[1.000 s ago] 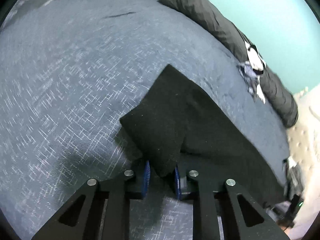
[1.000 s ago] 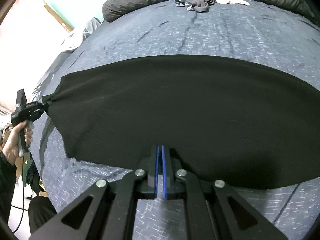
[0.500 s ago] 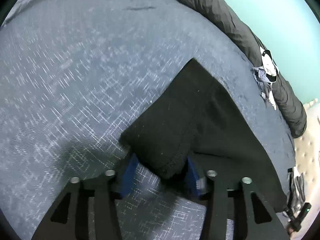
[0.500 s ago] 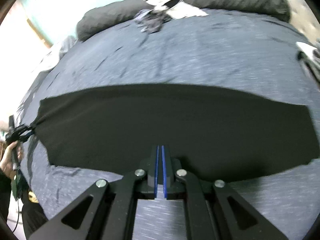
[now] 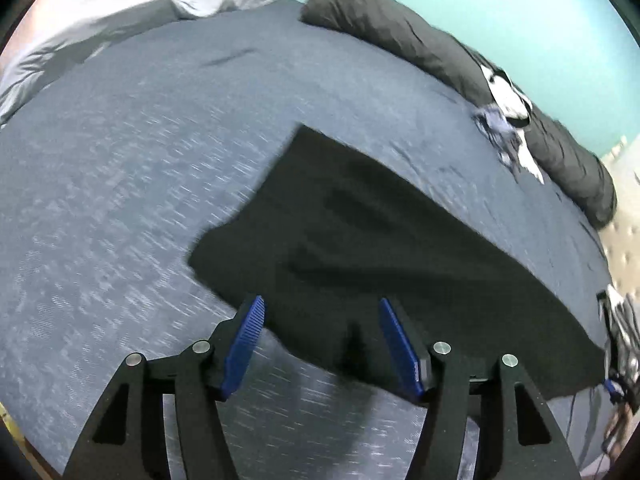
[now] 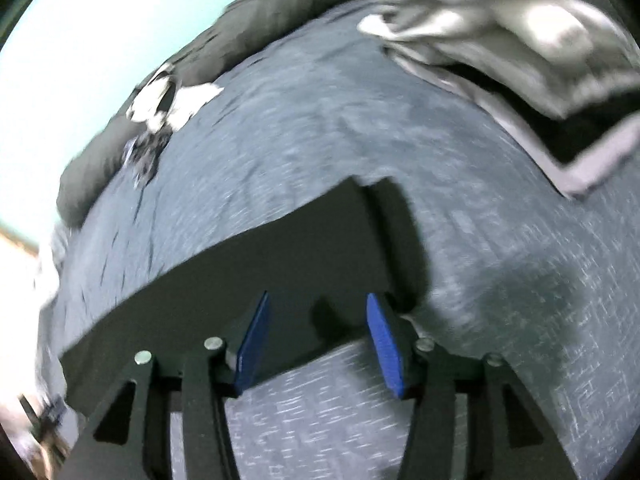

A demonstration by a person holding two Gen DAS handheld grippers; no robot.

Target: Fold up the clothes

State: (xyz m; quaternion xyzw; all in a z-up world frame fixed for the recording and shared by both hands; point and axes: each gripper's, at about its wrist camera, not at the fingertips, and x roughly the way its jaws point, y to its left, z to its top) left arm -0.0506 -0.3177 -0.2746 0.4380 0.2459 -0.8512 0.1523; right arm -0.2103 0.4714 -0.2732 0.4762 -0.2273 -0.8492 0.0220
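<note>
Now you have let go on both sides: a second ago each of your grippers pinched an edge of the black garment [image 5: 400, 248], and both pairs of jaws have just been opening. Your left gripper [image 5: 322, 344] stands wide, its blue pads [image 5: 244, 344] clear of the cloth, though the garment's near edge still lies between them. Your right gripper [image 6: 316, 340] is parted too, with the folded corner of the garment [image 6: 280, 264] between its pads and not pressed by them. That view has swung round and is blurred. The garment lies flat on the blue-grey bedspread [image 5: 140, 200]. Along the far edge runs a dark bolster [image 5: 420, 52] with a small heap of clothes [image 5: 508, 120] against it, before a turquoise wall [image 5: 500, 8]. Pale grey bedding [image 6: 520, 40] is bunched at the bed's end.
</note>
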